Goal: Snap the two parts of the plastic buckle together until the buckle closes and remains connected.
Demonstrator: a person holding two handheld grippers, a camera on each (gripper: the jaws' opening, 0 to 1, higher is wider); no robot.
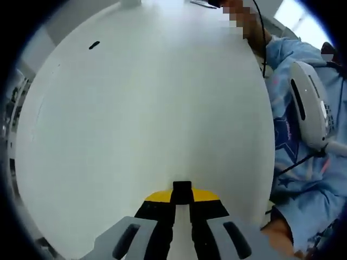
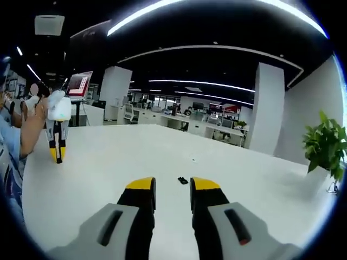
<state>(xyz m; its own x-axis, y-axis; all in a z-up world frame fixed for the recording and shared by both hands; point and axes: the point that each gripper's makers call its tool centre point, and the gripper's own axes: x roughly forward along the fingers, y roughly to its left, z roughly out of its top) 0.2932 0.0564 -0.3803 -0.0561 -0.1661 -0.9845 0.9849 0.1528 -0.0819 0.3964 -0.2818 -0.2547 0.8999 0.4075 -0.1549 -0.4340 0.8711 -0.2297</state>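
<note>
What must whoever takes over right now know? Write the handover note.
Left gripper: jaws closed on a small black piece, probably one buckle half; too close to confirm.
Right gripper: open, holding nothing, low over the white table.
Loose buckle part: lies on the table just ahead of the right gripper's tips.
Done: nothing joined.
Left: pick up the loose part, line up both halves, snap them shut.

An open-plan office is showing in the right gripper view: rows of desks (image 2: 209, 125) and chairs are running across the middle, ceiling light strips (image 2: 217, 4) are glowing above, a monitor (image 2: 79, 84) is standing upper left, and a potted plant (image 2: 325, 145) is sitting at right
</note>
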